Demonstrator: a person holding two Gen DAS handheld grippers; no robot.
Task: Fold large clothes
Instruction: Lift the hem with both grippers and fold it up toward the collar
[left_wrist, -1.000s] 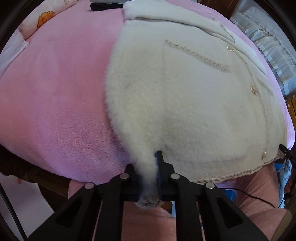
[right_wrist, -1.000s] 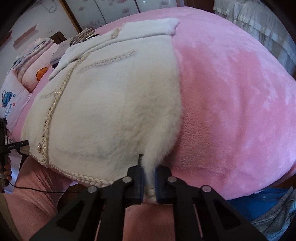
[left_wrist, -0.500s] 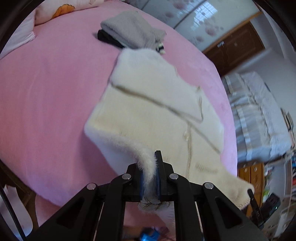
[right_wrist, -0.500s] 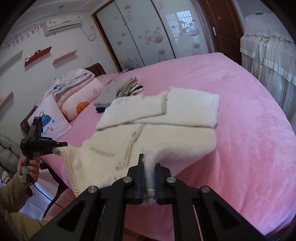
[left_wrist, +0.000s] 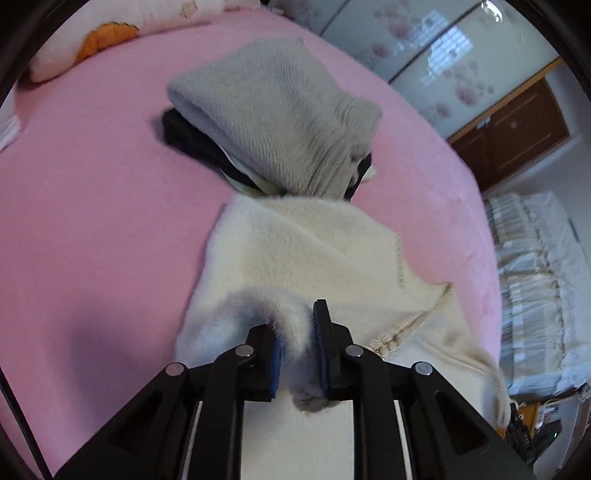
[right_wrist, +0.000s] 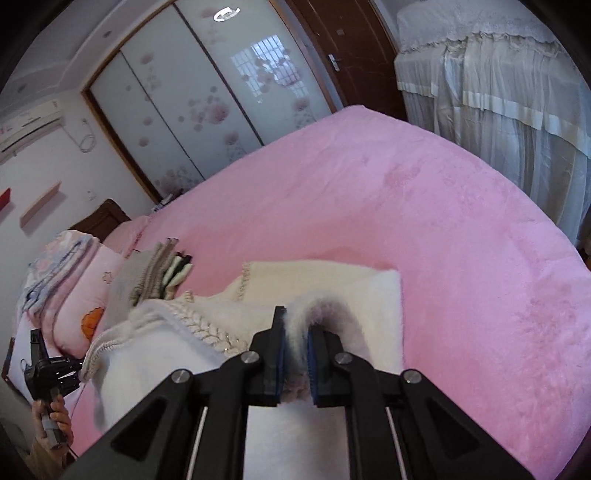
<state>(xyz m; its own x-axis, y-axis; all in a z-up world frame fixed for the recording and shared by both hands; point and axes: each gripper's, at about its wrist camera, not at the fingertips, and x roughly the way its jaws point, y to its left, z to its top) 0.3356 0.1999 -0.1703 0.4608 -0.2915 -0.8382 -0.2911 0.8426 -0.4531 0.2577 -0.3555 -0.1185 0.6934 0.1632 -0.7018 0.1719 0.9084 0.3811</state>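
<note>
A fluffy white jacket (left_wrist: 295, 251) with braided trim lies on the pink bed (left_wrist: 92, 206). My left gripper (left_wrist: 297, 343) is shut on one bottom corner of the jacket and holds it up over the garment's upper part. My right gripper (right_wrist: 295, 343) is shut on the other bottom corner of the jacket (right_wrist: 332, 291), raised the same way. The lower half hangs between the grippers and folds over toward the collar end. The left gripper also shows at the left edge of the right wrist view (right_wrist: 44, 373).
A stack of folded clothes, grey on top (left_wrist: 273, 110), lies just beyond the jacket's collar end. Pillows (right_wrist: 74, 288) sit at the bed's head. A sliding-door wardrobe (right_wrist: 207, 110) and a draped white cover (right_wrist: 498, 92) stand past the bed.
Both grippers have lifted the jacket's bottom corners off the near bed edge and carried them forward over the garment toward the collar end. The folded clothes stack now appears much closer.
</note>
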